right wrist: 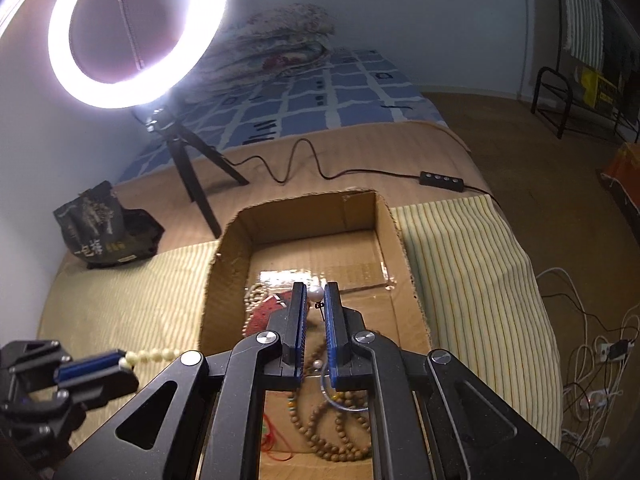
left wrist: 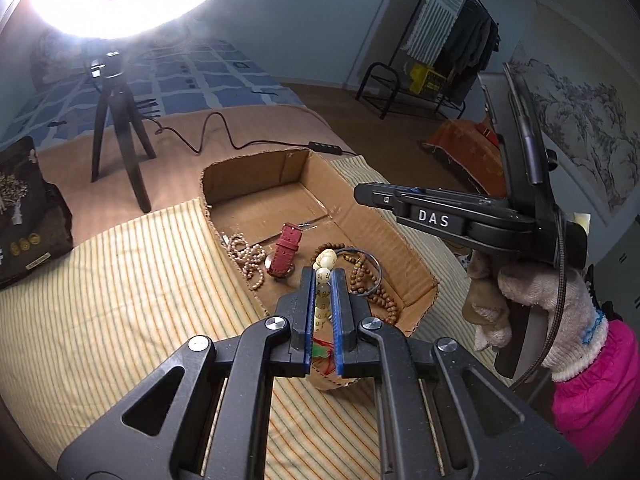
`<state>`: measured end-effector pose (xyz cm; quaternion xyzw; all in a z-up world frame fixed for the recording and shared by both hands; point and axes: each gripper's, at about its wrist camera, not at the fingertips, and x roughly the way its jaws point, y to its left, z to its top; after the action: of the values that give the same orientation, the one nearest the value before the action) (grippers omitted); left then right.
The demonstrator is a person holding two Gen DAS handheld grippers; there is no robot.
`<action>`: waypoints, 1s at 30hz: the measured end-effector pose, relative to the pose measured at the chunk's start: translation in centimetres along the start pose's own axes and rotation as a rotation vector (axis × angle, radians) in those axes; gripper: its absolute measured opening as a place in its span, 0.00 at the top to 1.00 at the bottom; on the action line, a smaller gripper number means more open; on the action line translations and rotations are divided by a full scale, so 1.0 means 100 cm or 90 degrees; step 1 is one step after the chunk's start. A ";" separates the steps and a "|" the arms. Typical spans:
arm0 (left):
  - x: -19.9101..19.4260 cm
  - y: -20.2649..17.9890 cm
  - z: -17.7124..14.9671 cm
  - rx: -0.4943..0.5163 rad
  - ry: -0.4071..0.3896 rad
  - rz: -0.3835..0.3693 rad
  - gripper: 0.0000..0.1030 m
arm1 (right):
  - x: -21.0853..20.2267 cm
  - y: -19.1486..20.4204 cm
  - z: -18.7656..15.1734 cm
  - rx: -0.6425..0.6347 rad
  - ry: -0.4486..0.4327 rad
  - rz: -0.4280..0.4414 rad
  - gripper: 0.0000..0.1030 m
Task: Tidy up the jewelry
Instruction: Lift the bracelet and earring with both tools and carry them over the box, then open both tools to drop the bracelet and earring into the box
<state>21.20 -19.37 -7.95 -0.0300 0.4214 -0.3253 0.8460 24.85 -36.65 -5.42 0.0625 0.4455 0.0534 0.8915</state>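
A shallow cardboard box [left wrist: 416,276] lies on the striped cloth and holds a red watch [left wrist: 285,252], a pink pearl strand [left wrist: 244,254], brown wooden beads [left wrist: 368,280] and a dark bangle [left wrist: 376,268]. My left gripper [left wrist: 323,276] is shut on a cream bead bracelet [left wrist: 325,261], held over the box's near end. It also shows in the right wrist view [right wrist: 96,364] with the cream beads [right wrist: 154,355] sticking out. My right gripper [right wrist: 315,292] is shut on a pearl earring [right wrist: 315,293] above the box [right wrist: 224,256]. The brown beads [right wrist: 340,428] lie below it.
A ring light [right wrist: 136,36] on a black tripod [left wrist: 116,128] stands behind the box, its cable and switch [right wrist: 442,179] trailing right. A dark packet [right wrist: 100,228] lies at the left on the bed. A clothes rack [left wrist: 448,52] stands on the floor at the far right.
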 end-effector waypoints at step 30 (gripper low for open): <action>-0.003 -0.005 -0.004 0.006 0.002 0.020 0.70 | -0.007 -0.002 -0.002 -0.005 0.000 -0.029 0.48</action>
<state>20.46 -19.51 -7.81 -0.0192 0.4213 -0.3143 0.8505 24.31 -36.92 -5.05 0.0487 0.4464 0.0349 0.8928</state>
